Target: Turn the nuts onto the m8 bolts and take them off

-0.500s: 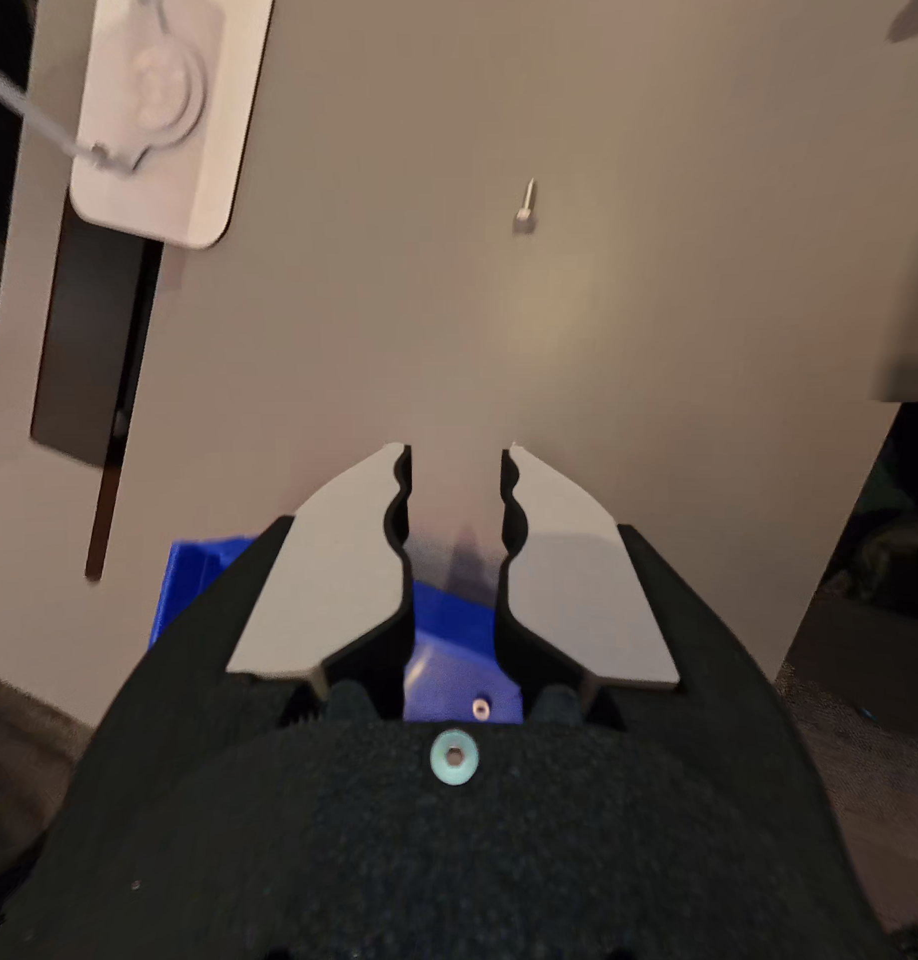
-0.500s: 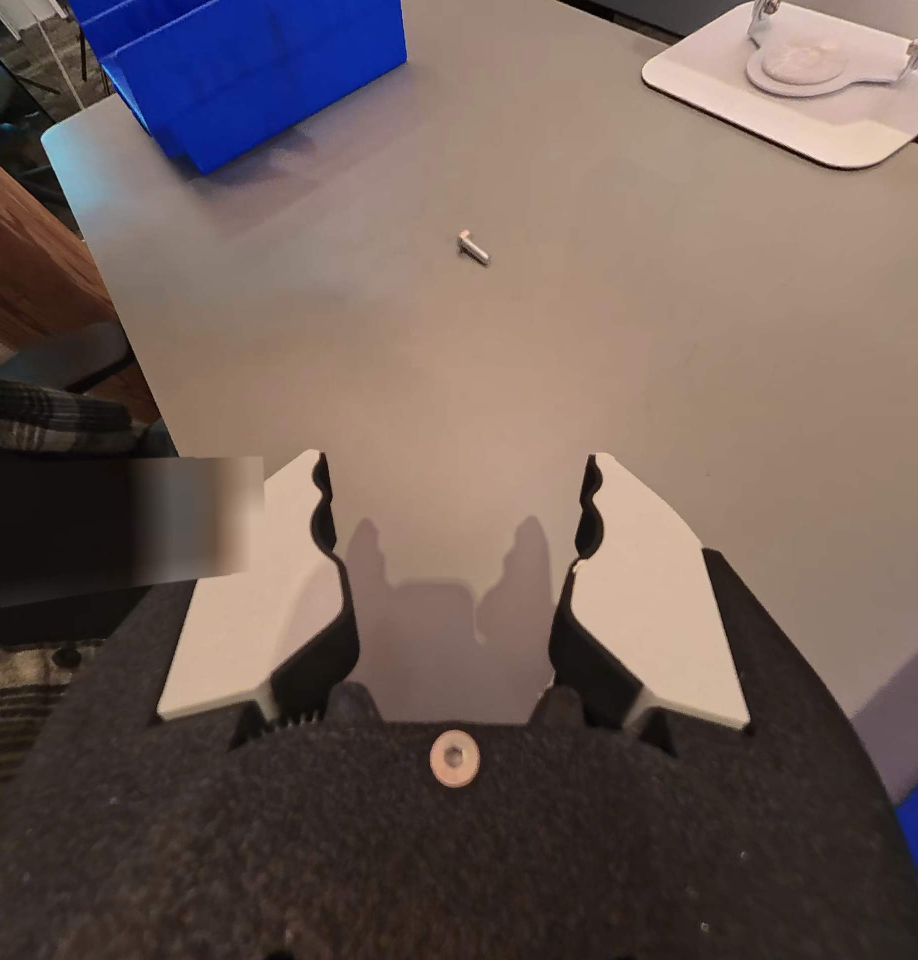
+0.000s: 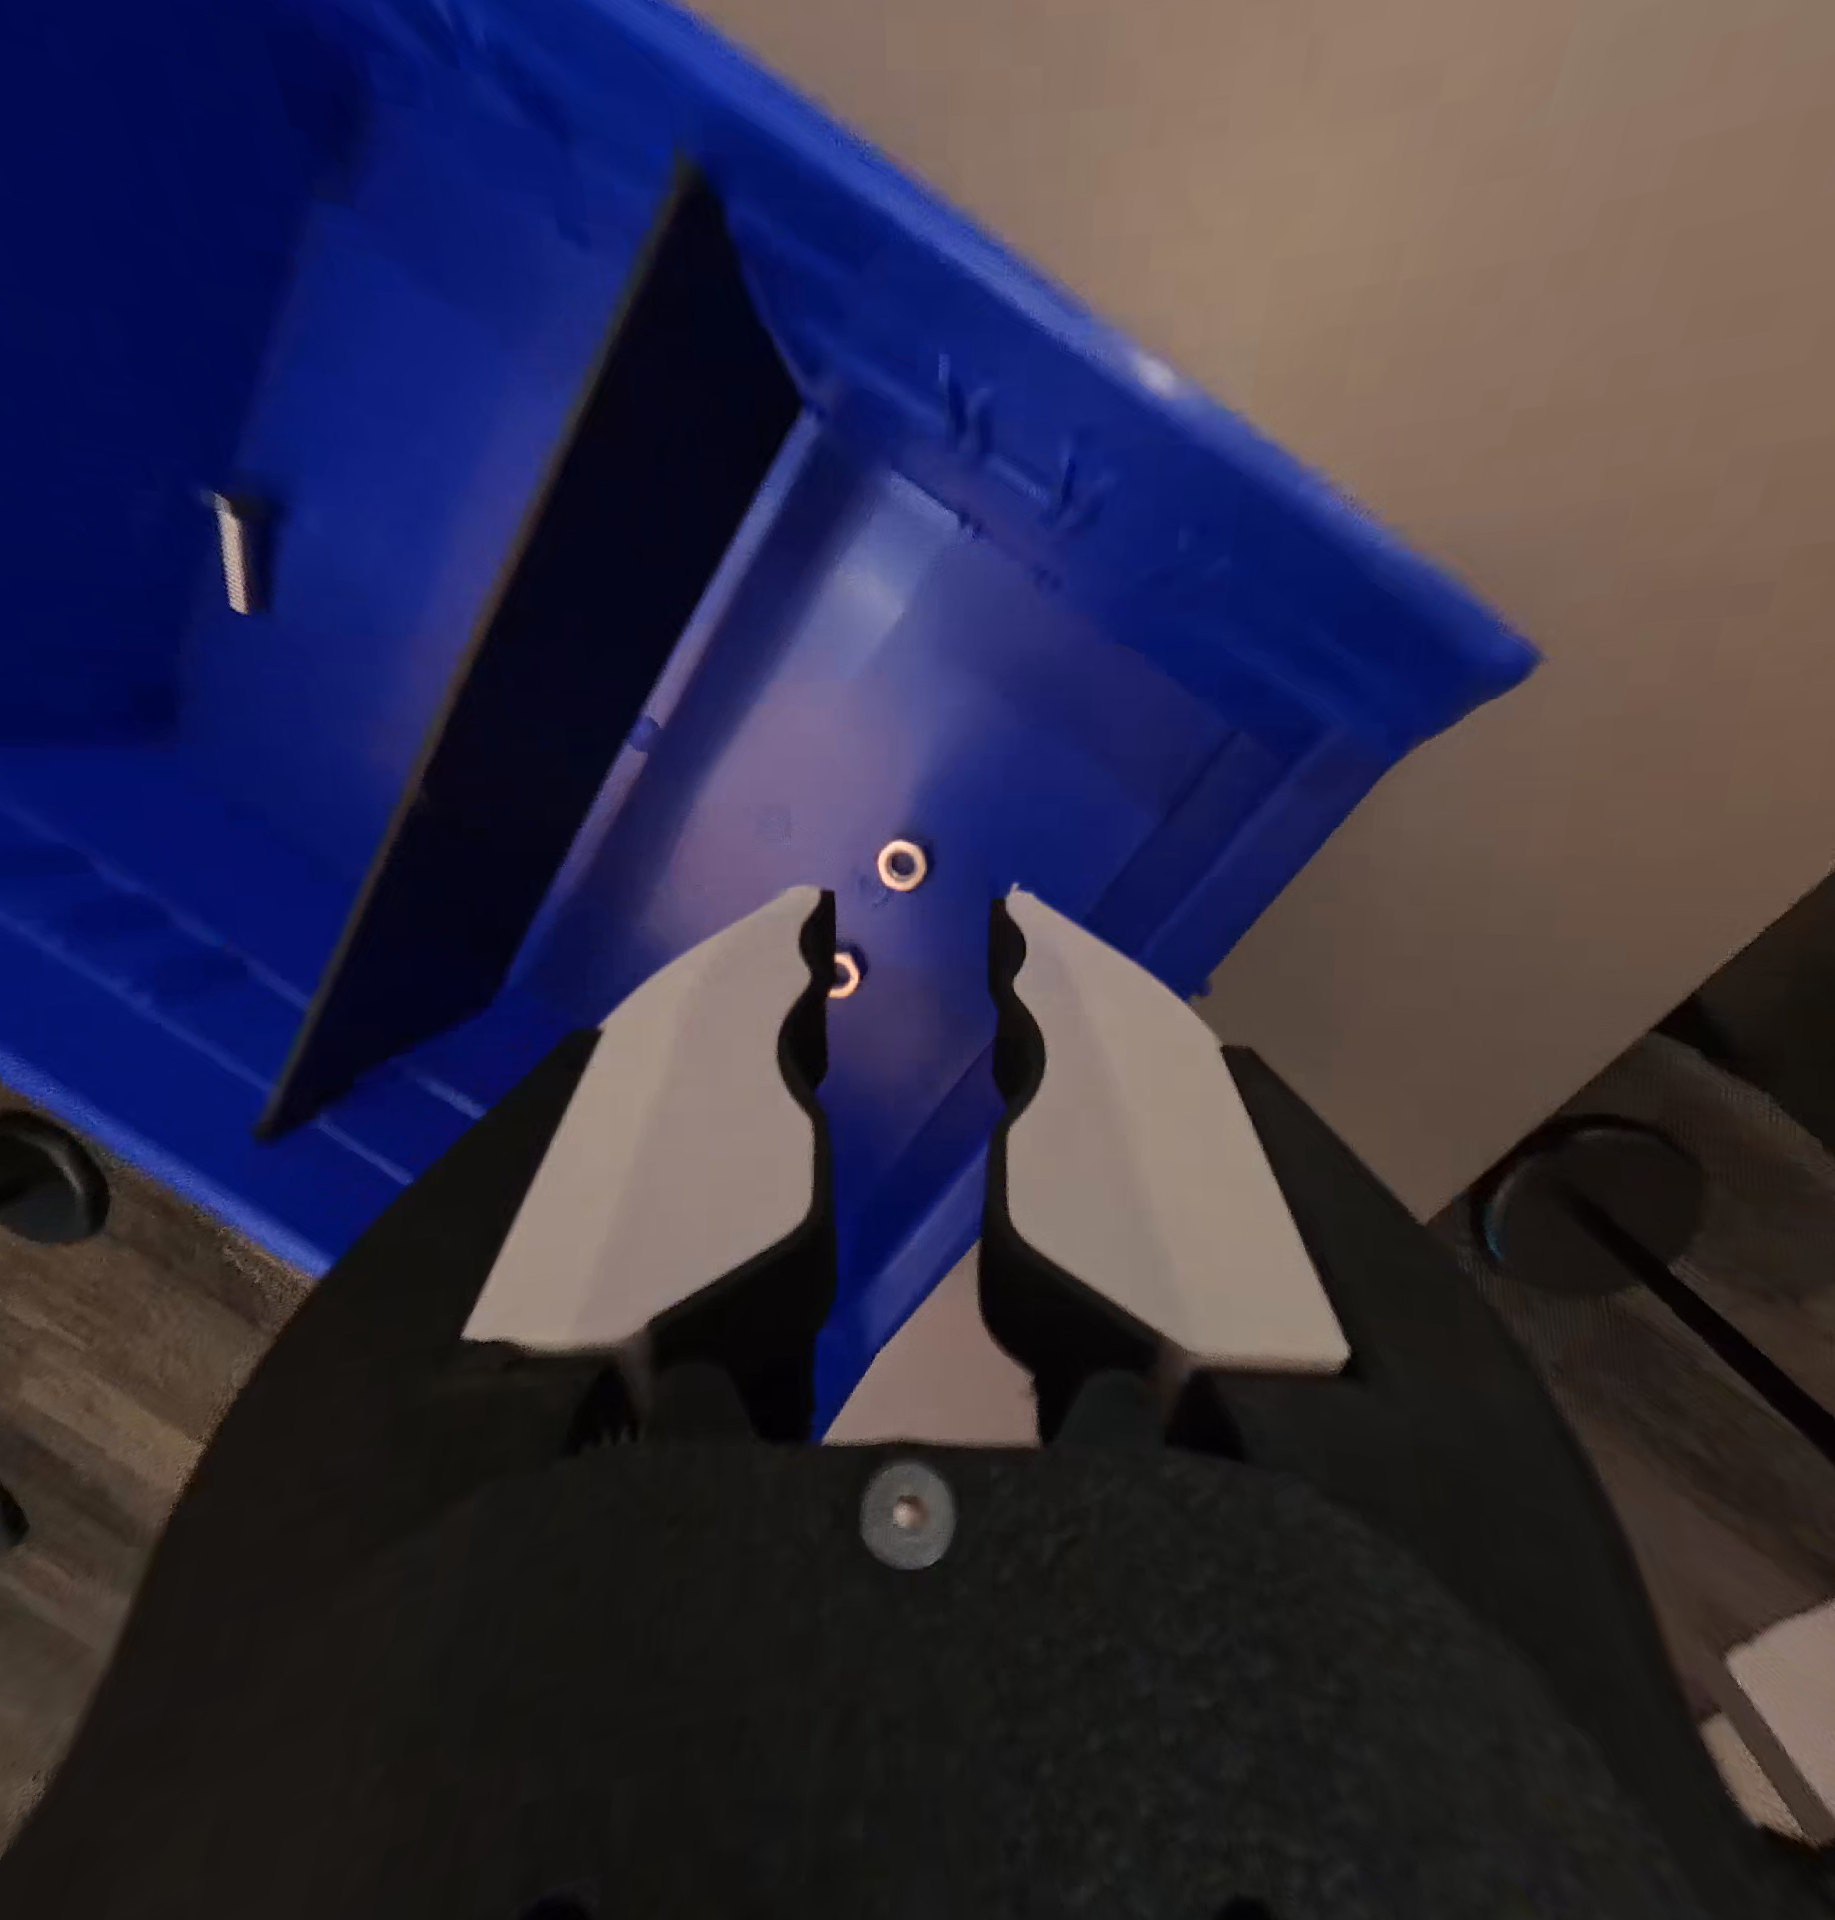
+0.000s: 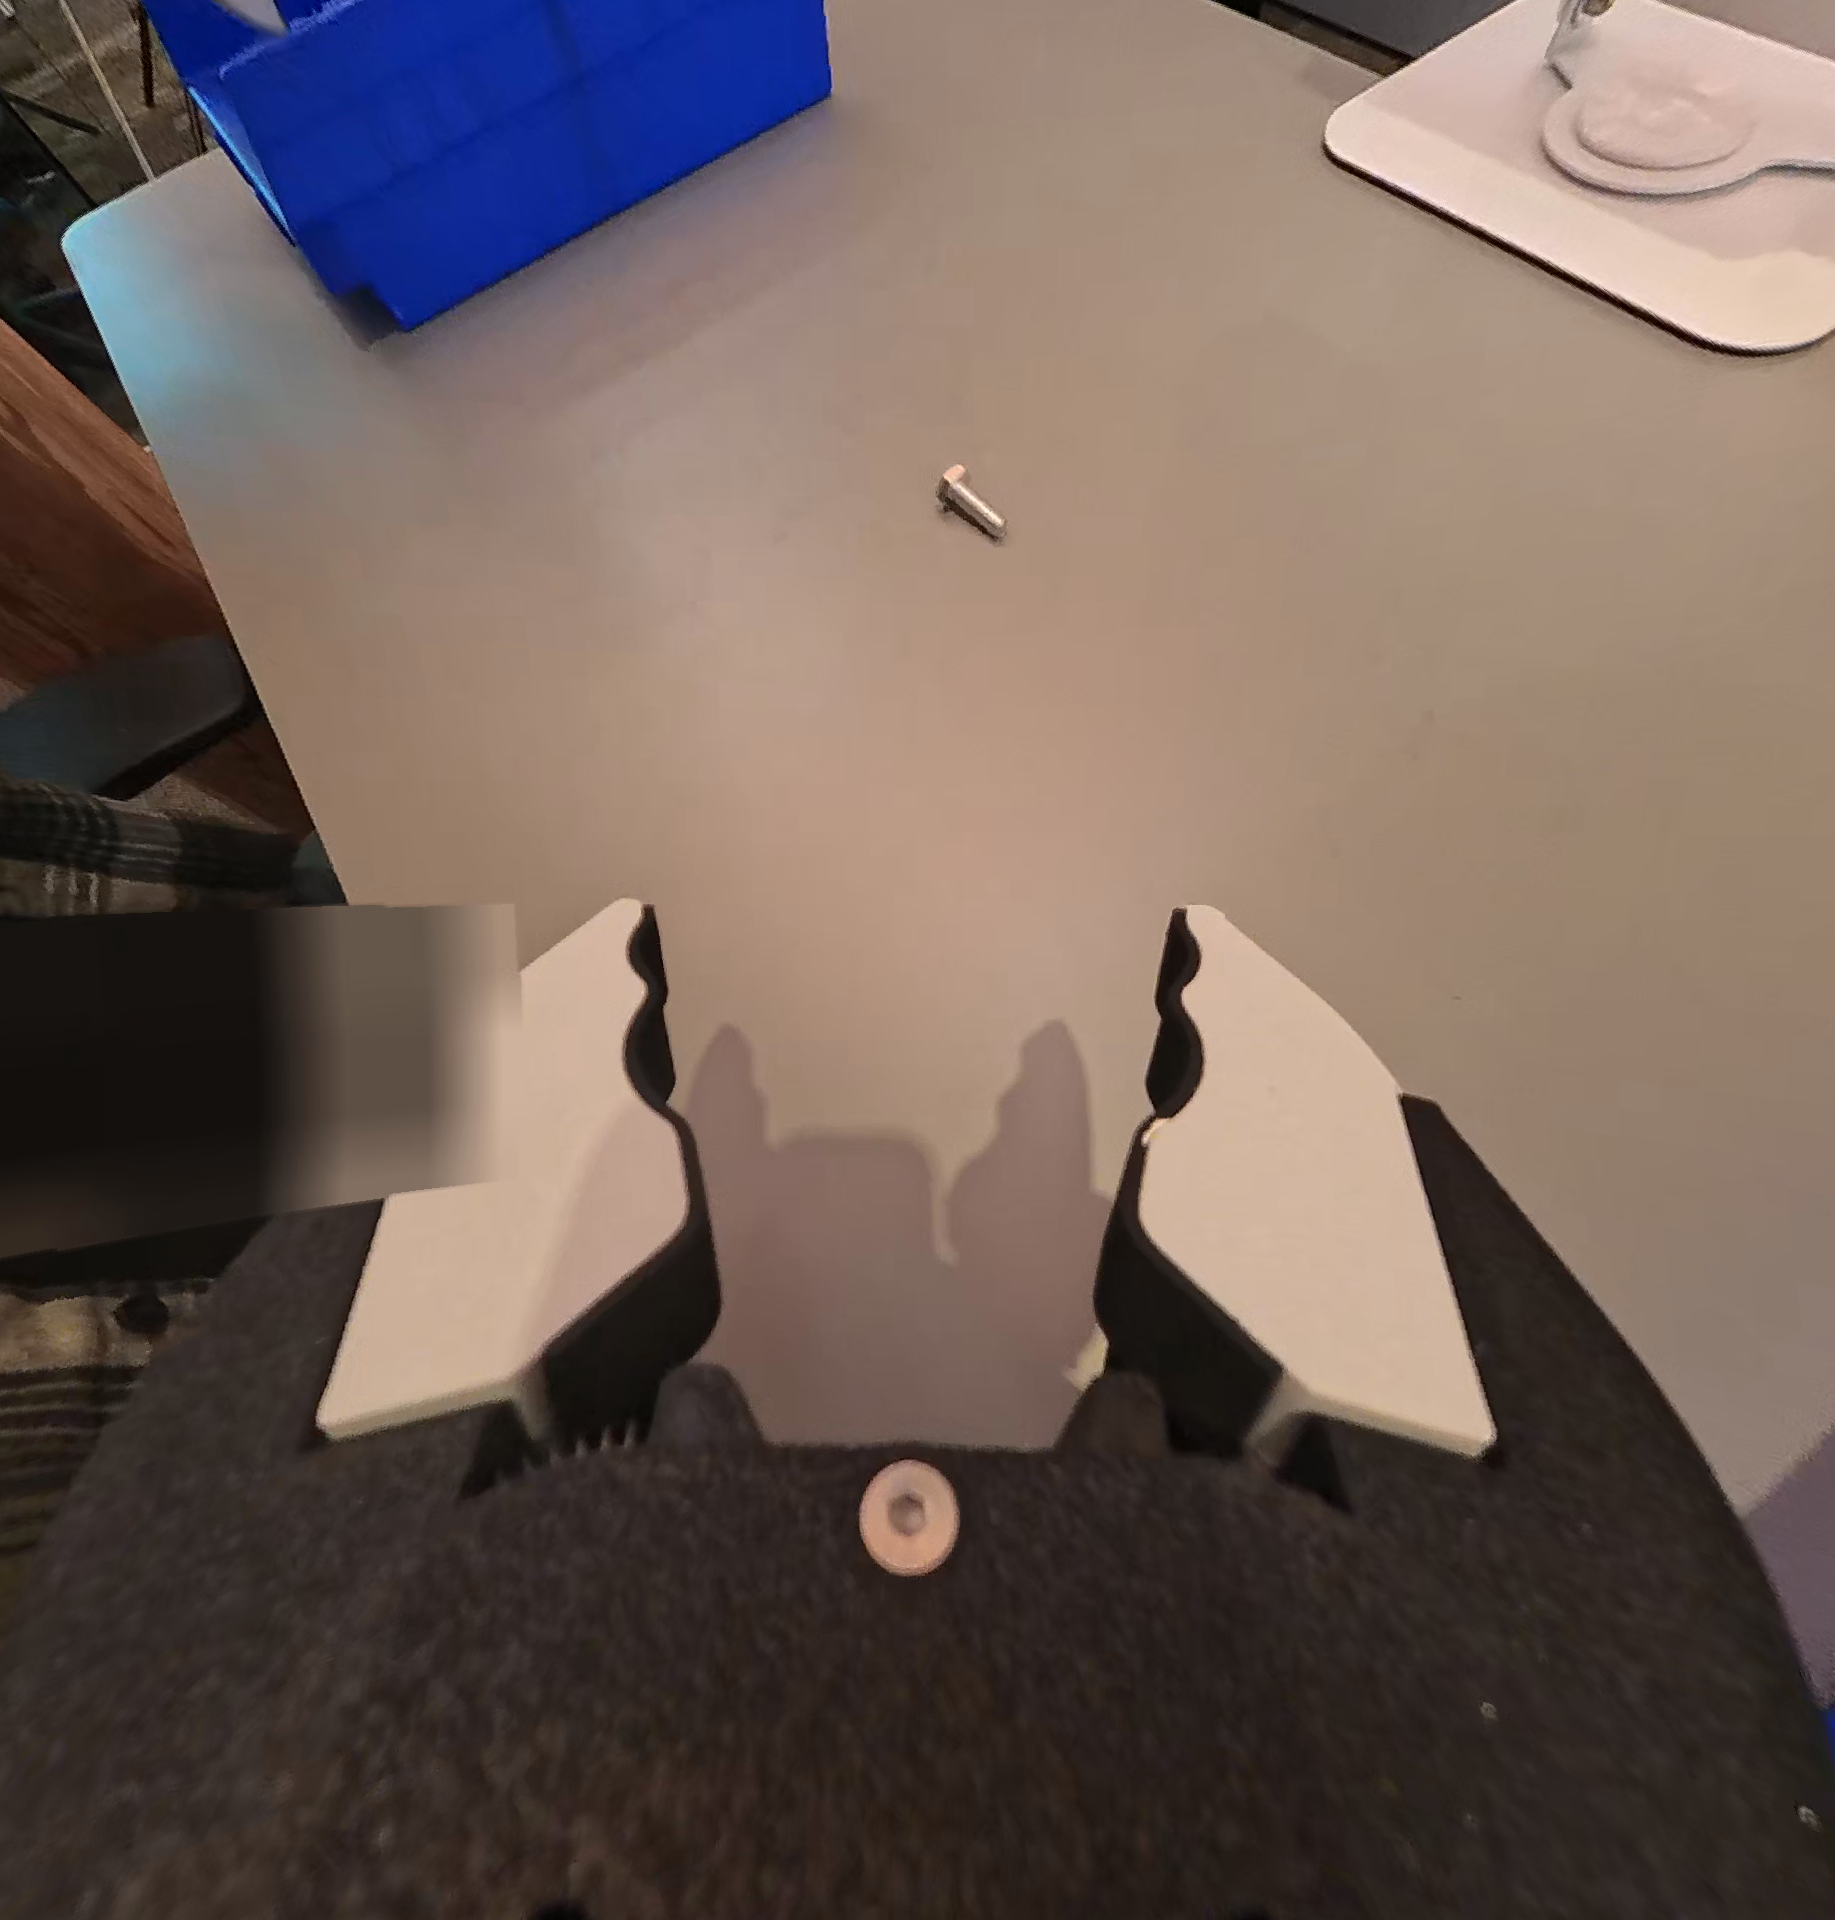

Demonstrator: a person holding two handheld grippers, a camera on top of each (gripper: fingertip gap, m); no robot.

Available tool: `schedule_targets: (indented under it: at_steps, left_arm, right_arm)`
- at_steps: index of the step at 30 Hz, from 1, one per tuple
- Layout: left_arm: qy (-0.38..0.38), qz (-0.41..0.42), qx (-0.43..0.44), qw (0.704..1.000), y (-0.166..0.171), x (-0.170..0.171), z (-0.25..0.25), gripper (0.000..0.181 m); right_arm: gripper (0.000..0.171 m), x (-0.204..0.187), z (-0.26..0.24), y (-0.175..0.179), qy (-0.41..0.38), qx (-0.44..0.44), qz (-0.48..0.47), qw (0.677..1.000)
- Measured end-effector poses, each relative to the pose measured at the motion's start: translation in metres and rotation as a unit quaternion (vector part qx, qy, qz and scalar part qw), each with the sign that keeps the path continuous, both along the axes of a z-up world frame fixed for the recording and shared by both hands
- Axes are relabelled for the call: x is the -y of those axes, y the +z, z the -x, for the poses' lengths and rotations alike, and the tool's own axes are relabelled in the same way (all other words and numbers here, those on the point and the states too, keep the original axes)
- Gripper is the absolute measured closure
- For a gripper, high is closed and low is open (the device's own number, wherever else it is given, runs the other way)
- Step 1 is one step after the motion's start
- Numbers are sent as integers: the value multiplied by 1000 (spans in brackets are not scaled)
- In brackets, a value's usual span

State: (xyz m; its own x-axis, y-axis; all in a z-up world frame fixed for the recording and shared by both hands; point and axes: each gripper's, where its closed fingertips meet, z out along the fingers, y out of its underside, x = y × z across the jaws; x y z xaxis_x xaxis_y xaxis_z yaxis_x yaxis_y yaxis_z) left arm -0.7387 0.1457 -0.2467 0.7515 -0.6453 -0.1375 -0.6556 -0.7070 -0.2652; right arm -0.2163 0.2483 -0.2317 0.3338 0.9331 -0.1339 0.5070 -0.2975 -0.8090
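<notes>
In the left wrist view, a blue bin with two compartments lies below my left gripper. Two small nuts lie on the floor of the right compartment: one just ahead of the fingertips, one beside the left finger. A silver bolt lies in the left compartment. The left gripper is open and empty, hovering over the nuts. In the right wrist view, a silver bolt lies on the grey table, well ahead of my right gripper, which is wide open and empty.
The blue bin stands at the table's far left corner in the right wrist view. A white pad with a clear round object lies at the far right. A chair and a plaid sleeve are at the left table edge. Spacing between my two grippers at the tips: around 55 centimetres. From the left gripper's tips to the silver bolt is close to 20 centimetres.
My left gripper has swung down and left from over the bare table to above the blue bin's nut compartment. My right gripper has barely moved.
</notes>
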Motion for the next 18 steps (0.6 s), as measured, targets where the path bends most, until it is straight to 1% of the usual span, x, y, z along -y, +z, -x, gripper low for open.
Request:
schedule_targets:
  at_steps: [3, 6, 9, 13, 18]
  left_arm:
    - [-1, 24, 12, 1000, -27, 1, 4, 155]
    - [-3, 44, 14, 999, -45, -1, 9, 157]
    - [-6, 57, 6, 998, -55, -5, 14, 158]
    - [-14, 88, -3, 996, -65, -1, 18, 158]
    - [-14, 96, 3, 995, -73, -1, 14, 158]
  right_arm:
    - [81, 2, 5, -2, 1, 2, 3, 1000]
    - [81, 3, 7, -3, 0, 4, 5, 1000]
    - [81, 2, 6, -3, -5, 4, 5, 1000]
    - [81, 1, 3, -3, -11, 5, 6, 1000]
    - [81, 0, 4, -4, -11, 3, 8, 1000]
